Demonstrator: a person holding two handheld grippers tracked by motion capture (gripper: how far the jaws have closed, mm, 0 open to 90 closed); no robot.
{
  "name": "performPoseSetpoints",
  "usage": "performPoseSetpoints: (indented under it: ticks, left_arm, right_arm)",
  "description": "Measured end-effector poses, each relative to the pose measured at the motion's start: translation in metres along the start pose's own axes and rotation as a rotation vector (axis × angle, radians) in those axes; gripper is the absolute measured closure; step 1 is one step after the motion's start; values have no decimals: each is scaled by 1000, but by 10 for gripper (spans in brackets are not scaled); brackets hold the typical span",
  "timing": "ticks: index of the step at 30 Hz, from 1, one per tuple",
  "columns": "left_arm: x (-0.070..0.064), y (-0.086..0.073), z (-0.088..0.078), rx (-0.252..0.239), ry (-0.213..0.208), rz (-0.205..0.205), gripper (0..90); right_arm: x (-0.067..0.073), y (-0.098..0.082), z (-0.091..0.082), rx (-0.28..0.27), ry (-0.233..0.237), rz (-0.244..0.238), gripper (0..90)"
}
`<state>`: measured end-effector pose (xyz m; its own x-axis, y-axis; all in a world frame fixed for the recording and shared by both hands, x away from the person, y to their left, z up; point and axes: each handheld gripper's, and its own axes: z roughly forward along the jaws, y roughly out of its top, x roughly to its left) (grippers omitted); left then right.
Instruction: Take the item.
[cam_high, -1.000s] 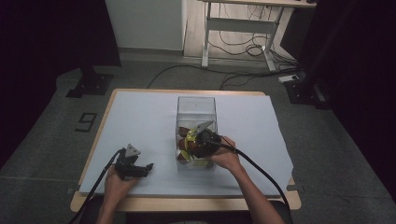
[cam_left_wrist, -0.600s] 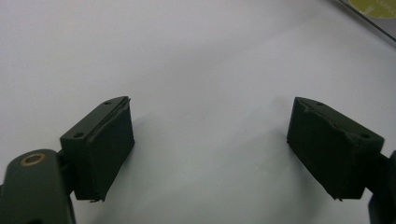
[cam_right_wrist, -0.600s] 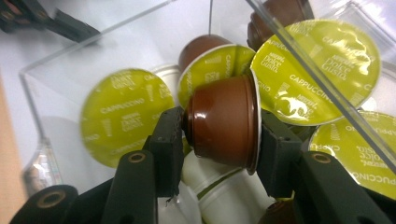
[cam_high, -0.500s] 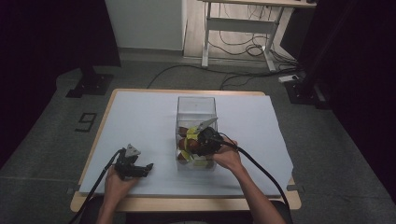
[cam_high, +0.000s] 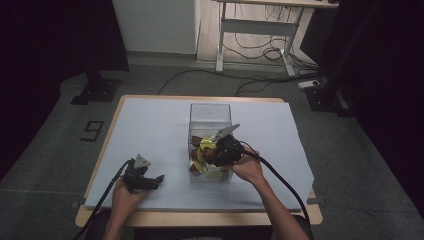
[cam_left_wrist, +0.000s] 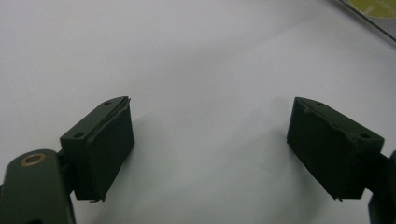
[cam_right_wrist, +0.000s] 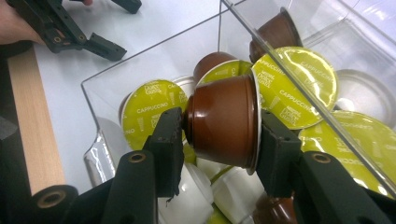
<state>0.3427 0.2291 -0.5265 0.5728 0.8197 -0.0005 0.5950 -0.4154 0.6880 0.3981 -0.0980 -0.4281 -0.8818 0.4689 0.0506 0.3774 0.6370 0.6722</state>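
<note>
Pinched between the jaws of the right tongs (cam_right_wrist: 219, 135): a brown coffee capsule (cam_right_wrist: 223, 122), lying on its side, rounded bottom against one jaw and foil rim against the other. Held just above the heap inside a clear plastic box (cam_right_wrist: 154, 51). Beneath and behind the tongs, more capsules: yellow-green lids printed CAPPUCCINO (cam_right_wrist: 295, 86), another such lid (cam_right_wrist: 152, 107) beside the near jaw, white capsules (cam_right_wrist: 196, 196) lower down, a second brown capsule (cam_right_wrist: 273, 32) beyond the box's slanting wall. Seen from above, right tongs (cam_high: 216, 149) reaching into the near end of the box (cam_high: 210, 111), gripped by the right hand (cam_high: 247, 167), black cable (cam_high: 282, 182) trailing back toward the tabletop's near edge. Far end of the box looking bare.

Well apart from those tongs, toward the person's left and near the front edge: left tongs (cam_high: 152, 180) resting low over the white tabletop (cam_high: 150, 130), gripped by the left hand (cam_high: 125, 192), grey three-cornered plate (cam_high: 141, 161) on top. Spread wide, with nothing between the jaws but white surface; a corner of the box (cam_left_wrist: 373, 14) barely caught far ahead and to one side. Same left tongs (cam_right_wrist: 119, 25) also visible past the box's rim from the right gripper view, beside a strip of wooden edge (cam_right_wrist: 35, 126).
</note>
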Motion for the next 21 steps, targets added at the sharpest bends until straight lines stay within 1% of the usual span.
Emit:
performPoseSetpoints:
  ticks: [5,13,21]
  left_arm:
    - [0,0,0,0,0,0,143]
    - [0,0,0,1,0,0,143]
    - [0,0,0,0,0,0,142]
  right_arm:
    - [1,0,-9,-21,3,4,560]
    - [1,-1,-17,-32,-9,-2,560]
    - [0,-5,-28,-46,-16,13,560]
